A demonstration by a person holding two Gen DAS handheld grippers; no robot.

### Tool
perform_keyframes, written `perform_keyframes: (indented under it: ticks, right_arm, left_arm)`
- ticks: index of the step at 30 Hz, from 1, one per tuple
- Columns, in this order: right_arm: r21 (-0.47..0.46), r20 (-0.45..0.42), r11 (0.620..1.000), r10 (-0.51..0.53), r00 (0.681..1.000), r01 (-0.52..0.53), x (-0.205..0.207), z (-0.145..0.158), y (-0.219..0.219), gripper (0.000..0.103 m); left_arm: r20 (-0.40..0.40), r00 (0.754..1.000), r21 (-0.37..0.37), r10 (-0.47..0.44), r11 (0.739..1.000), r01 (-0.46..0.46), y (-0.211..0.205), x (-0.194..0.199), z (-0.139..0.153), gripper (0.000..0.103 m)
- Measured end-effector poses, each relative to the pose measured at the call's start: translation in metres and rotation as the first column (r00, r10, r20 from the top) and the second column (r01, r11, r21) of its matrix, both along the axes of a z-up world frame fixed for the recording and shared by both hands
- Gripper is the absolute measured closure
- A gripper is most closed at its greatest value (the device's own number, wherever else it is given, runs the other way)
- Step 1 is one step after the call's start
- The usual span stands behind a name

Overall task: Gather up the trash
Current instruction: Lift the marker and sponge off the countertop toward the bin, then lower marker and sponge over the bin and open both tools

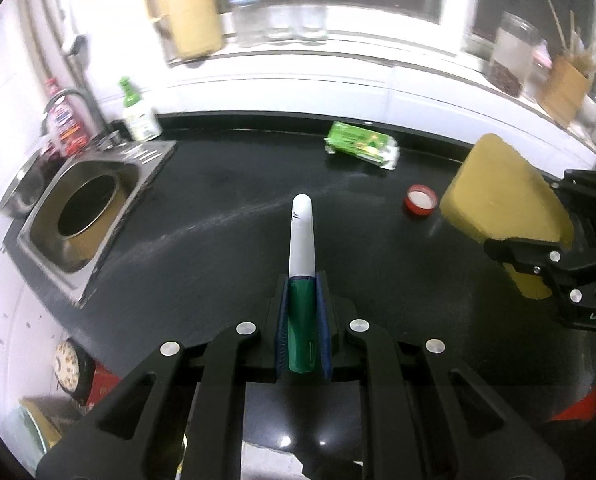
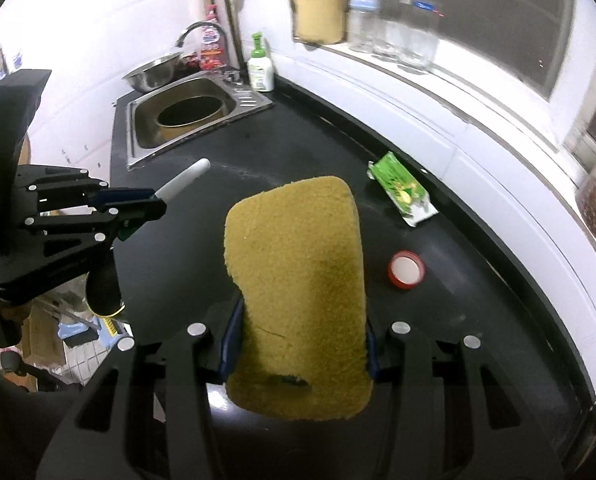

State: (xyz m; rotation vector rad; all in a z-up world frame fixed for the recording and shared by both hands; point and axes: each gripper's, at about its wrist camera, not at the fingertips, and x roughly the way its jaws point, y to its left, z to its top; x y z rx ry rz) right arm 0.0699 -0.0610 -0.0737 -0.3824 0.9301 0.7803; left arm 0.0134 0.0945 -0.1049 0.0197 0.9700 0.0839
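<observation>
legible text: "UAS" in pale letters on black body of right gripper [image 1: 538, 258], lower right of the sponge [image 1: 506, 196] it clamps | green wrapper [image 1: 362, 145] print: blurred, unreadable | pump bottle [image 1: 137, 114] label near sink [image 1: 77, 216]: unreadable | pen [image 1: 302, 236] mark: too small

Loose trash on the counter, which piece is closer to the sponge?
The red cap, lying just right of the sponge held in the right tongs. The green wrapper sits farther back, near the wall.
</observation>
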Motion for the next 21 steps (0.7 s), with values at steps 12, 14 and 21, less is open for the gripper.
perform_keyframes:
  ticks: [12,14,21]
  right_arm:
    - [0.036,-0.046,0.961,0.275,0.960,-0.273,-0.061,-0.011,0.151,0.056]
    - [0.045,-0.070,0.942,0.334,0.940,-0.332,-0.080,-0.018,0.187,0.056]
    - [0.073,-0.147,0.868,0.496,0.856,-0.490,-0.150,-0.041,0.305,0.056]
  left_arm:
    - [-0.015,0.932,0.031,0.362,0.932,-0.361,0.120,-0.111,-0.010,0.090]
    - [-0.033,0.897,0.032,0.441,0.898,-0.440,0.150,-0.142,-0.017,0.090]
    - [-0.075,0.758,0.026,0.647,0.762,-0.648,0.236,-0.235,-0.036,0.090]
